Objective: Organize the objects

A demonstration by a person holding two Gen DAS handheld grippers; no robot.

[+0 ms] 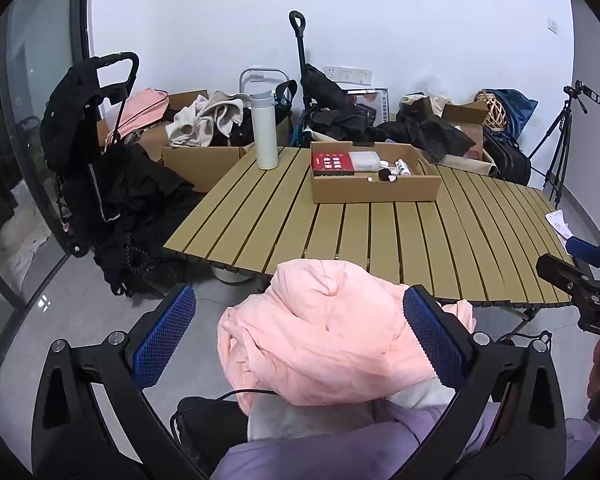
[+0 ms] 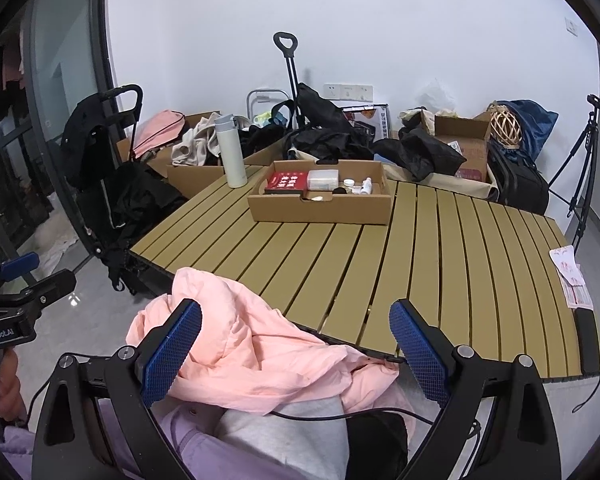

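Observation:
A crumpled pink jacket (image 1: 324,332) lies on the person's lap at the near edge of the slatted tan table (image 1: 380,232). My left gripper (image 1: 300,336) is open above it, the jacket bulging between its blue pads without being pinched. My right gripper (image 2: 296,352) is open too, over the jacket's right part (image 2: 252,356) and the table edge. A shallow cardboard tray (image 1: 374,188) with a red box, a clear box and small bottles sits at the table's far middle; it shows in the right wrist view (image 2: 320,208) as well. A white flask (image 1: 265,132) stands upright left of the tray.
Black stroller (image 1: 96,152) and dark clothes stand left of the table. Cardboard boxes with clothes (image 1: 204,128), a trolley handle (image 1: 298,40), bags and a wicker ball (image 2: 506,128) line the far wall. A tripod (image 1: 564,136) stands at right. Printed paper (image 2: 572,280) and a black item lie on the table's right edge.

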